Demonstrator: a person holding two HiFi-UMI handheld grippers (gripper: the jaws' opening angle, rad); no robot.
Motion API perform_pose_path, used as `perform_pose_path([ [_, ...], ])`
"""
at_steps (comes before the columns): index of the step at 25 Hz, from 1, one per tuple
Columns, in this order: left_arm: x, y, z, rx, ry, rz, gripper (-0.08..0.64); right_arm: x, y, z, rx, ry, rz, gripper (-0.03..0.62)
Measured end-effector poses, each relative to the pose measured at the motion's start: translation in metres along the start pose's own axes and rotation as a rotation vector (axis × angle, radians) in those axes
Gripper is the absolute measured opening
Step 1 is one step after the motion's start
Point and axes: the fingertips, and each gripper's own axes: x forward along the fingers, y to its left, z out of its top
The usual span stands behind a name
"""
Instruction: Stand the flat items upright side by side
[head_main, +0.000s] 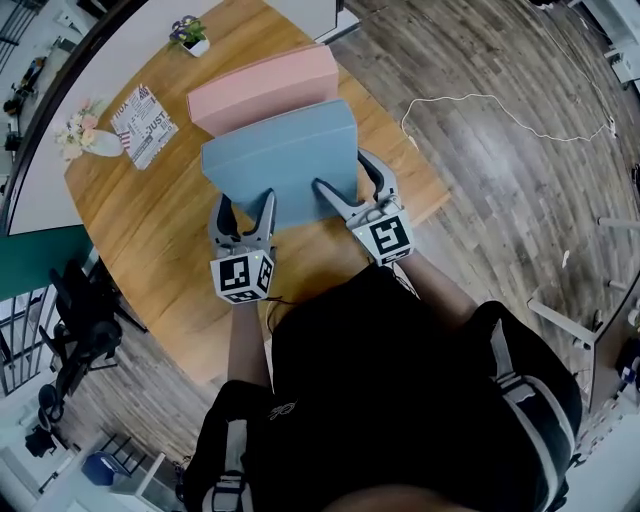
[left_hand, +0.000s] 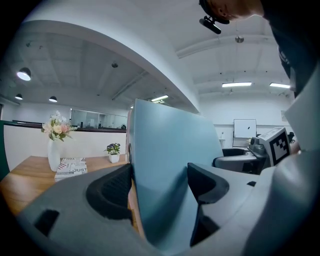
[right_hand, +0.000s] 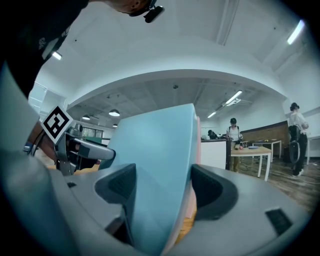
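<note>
I count two flat boards on the counter (head_main: 150, 220): one blue board (head_main: 285, 160) and one pink board (head_main: 265, 88). Both stand on edge, leaning a little. The blue one is nearer me and the pink one is just behind it; I cannot tell whether they touch.

I have two tools, and both are on the blue board's near edge. The left tool (head_main: 245, 203) is spread wide with the thick board filling the gap and a pad against each face. The right tool (head_main: 345, 178) grips it the same way, further along that edge; in its own view a sliver of pink shows past the blue board (right_hand: 155, 160).

At the far left of the counter I count one vase of flowers (head_main: 85, 135), one printed booklet (head_main: 143, 123) just beside it, and one small potted plant (head_main: 190, 35) near the far rim.

The counter is a rounded top of warm wood. The floor (head_main: 500, 200) is grey-brown planks, with one white cable (head_main: 480, 105) lying loose on it. The room is an open office with strip lights overhead, and I can make out two people (right_hand: 233, 131) standing well off.
</note>
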Motion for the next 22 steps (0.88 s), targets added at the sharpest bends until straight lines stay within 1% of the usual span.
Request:
perform_pose_path([
  [7,0.013,0.003,0.007,0.046,-0.05,0.007,0.351,0.01,-0.01,0.005,-0.058,-0.023,-0.021,0.354],
  [12,0.018,0.003,0.008,0.065,-0.072,0.016,0.353,0.013,-0.014,0.005,-0.07,-0.033,-0.026,0.354],
  [14,0.019,0.003,0.009,0.079,-0.081,0.021,0.354,0.014,-0.015,0.005,-0.089,-0.039,-0.027,0.354],
  [18,0.022,0.005,0.008,0.113,-0.086,0.041,0.354,0.018,-0.016,0.004,-0.134,-0.046,-0.047,0.353],
  [22,0.029,0.01,0.009,0.137,-0.084,0.05,0.356,0.025,-0.019,0.004,-0.133,-0.044,-0.064,0.351],
])
